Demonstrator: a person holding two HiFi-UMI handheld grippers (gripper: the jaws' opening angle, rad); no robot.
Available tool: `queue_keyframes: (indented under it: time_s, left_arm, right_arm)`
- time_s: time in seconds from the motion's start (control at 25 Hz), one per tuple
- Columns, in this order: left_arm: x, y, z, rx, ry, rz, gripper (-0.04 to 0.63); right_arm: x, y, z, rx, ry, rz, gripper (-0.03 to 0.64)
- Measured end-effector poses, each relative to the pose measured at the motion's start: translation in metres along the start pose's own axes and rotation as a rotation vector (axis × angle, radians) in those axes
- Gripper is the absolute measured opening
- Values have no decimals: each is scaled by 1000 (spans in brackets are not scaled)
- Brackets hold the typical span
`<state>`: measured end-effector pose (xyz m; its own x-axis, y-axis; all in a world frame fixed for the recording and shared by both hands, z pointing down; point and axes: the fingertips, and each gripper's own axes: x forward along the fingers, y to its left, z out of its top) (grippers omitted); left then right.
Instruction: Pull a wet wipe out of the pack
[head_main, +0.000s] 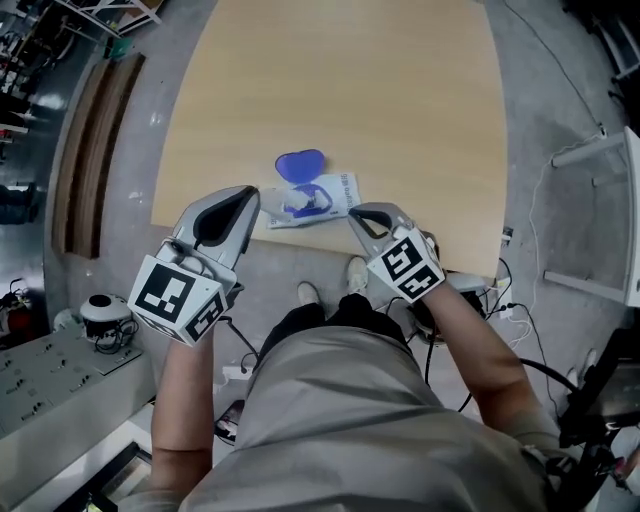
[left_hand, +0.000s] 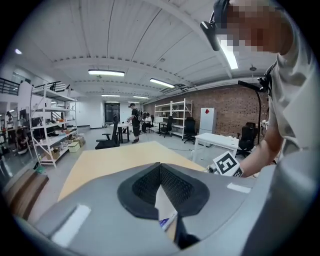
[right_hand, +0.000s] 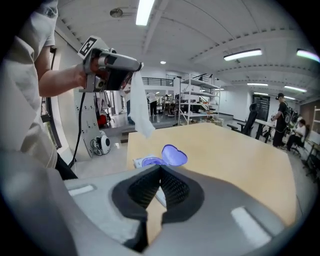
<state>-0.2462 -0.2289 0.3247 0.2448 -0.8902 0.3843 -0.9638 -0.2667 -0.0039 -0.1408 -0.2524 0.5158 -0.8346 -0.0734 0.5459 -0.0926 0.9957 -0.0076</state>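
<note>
Tools 2 | left tool (head_main: 250, 196) grips 1 wipe (right_hand: 139, 113) | right tool (right_hand: 160, 168) closed | 1 pack (head_main: 341, 187)

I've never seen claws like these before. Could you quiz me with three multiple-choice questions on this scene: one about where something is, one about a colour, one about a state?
1. Where does the wipe pack lie?
A. on the table, near the person's edge
B. on the floor
C. on a shelf

2. What colour is the pack's open lid?
A. red
B. blue-purple
C. green

3. What is the left claw doing?
A. standing wide open and empty
B. shut on a white wipe
C. shut on the lid

Answers:
1 A: the head view shows the pack by the table's near edge.
2 B: the flipped-up lid is blue-purple in both views that show it.
3 B: in the right gripper view the wipe hangs from its closed tips.
</note>
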Motion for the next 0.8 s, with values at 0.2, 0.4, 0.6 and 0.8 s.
queue_keyframes:
  time_s: [0.2,0.4,0.6,0.8]
  left_arm:
    - [-55,-27,11,30,-47,-9,8]
    - [-126,-45,-1,21,-102,3,8]
    - [-216,-71,-34,17,-119,-3,8]
    - [-286,-111,-69,29,-136,-33,8]
  right_arm:
    - [-35,32,42,-32,-90,-28,2]
    - [-62,88,63,-66,-115,-32,2]
    - [-90,173,74,-55,-124,-58,2]
    - [-127,252,70,-45,-117,-111,2]
